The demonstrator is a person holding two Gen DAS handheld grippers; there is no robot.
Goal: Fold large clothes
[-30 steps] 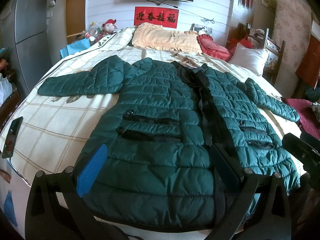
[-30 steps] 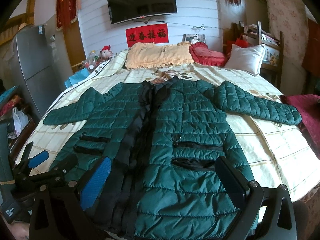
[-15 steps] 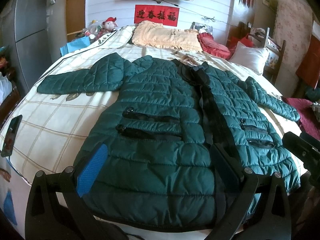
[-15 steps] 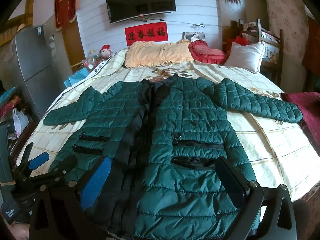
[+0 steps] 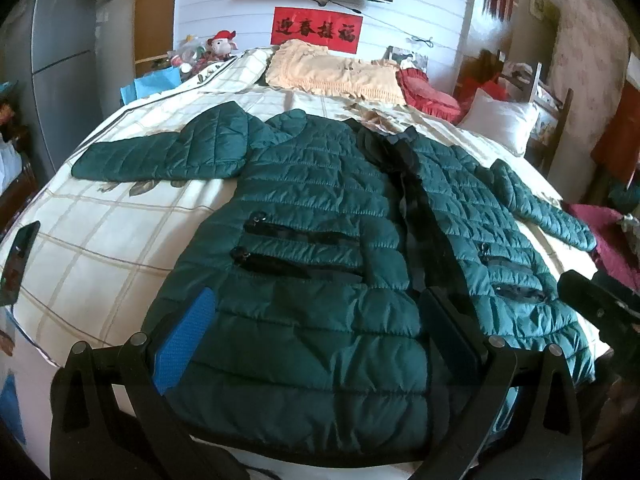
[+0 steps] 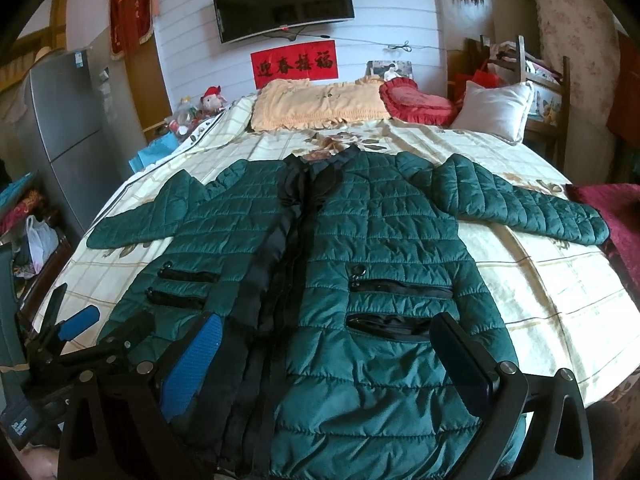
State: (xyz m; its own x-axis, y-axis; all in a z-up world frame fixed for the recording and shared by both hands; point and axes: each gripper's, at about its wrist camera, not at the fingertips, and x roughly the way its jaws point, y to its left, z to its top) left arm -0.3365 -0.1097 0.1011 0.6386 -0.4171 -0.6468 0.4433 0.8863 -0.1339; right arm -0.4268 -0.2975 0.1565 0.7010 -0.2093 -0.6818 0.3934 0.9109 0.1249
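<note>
A dark green quilted jacket (image 5: 320,240) lies flat and face up on the bed, sleeves spread to both sides, black zip band down the middle; it also shows in the right wrist view (image 6: 360,248). My left gripper (image 5: 316,332) is open and empty above the hem on the jacket's left half. My right gripper (image 6: 328,356) is open and empty above the hem on the right half. The left gripper (image 6: 76,324) also shows at the lower left of the right wrist view.
The bed (image 5: 100,236) has a cream checked sheet. A yellow pillow (image 5: 332,72), a red cushion (image 5: 428,92) and a white pillow (image 5: 500,120) lie at the head. A phone (image 5: 18,260) lies on the left bed edge. A grey fridge (image 6: 68,136) stands left.
Both views have shifted only slightly; the jacket lies as before and both grippers stay open.
</note>
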